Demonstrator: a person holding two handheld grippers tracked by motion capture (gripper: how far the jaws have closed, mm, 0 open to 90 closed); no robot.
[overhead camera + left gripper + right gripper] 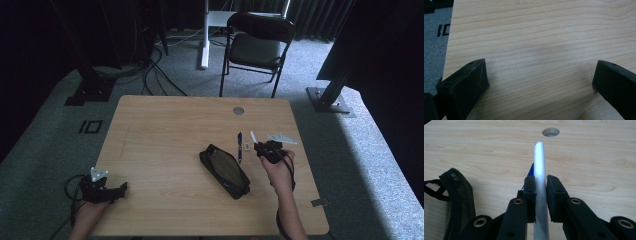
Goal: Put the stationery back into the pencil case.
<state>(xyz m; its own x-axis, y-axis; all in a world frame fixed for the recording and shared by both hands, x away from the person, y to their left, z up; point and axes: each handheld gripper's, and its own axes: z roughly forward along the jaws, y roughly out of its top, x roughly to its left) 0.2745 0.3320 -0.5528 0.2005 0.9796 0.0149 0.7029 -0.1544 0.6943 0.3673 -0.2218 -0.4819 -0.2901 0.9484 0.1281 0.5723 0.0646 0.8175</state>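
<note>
White pen (541, 180) clamped lengthwise in right hand-held gripper (540, 185), raised above desk (160, 135) beside black pouch (225, 171) and blue pen (240, 146). Left hand-held gripper (540, 80) released, nothing grasped, at desk's near-left edge.

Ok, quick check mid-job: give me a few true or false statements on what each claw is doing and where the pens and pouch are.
1. The right claw is shut on the silver pen. True.
2. The left claw grips the black pouch. False: it stands open over bare table, nothing between its jaws.
3. The blue pen lies on the table beside the pouch. True.
4. The pouch sits on the folding chair. False: it lies on the table.
</note>
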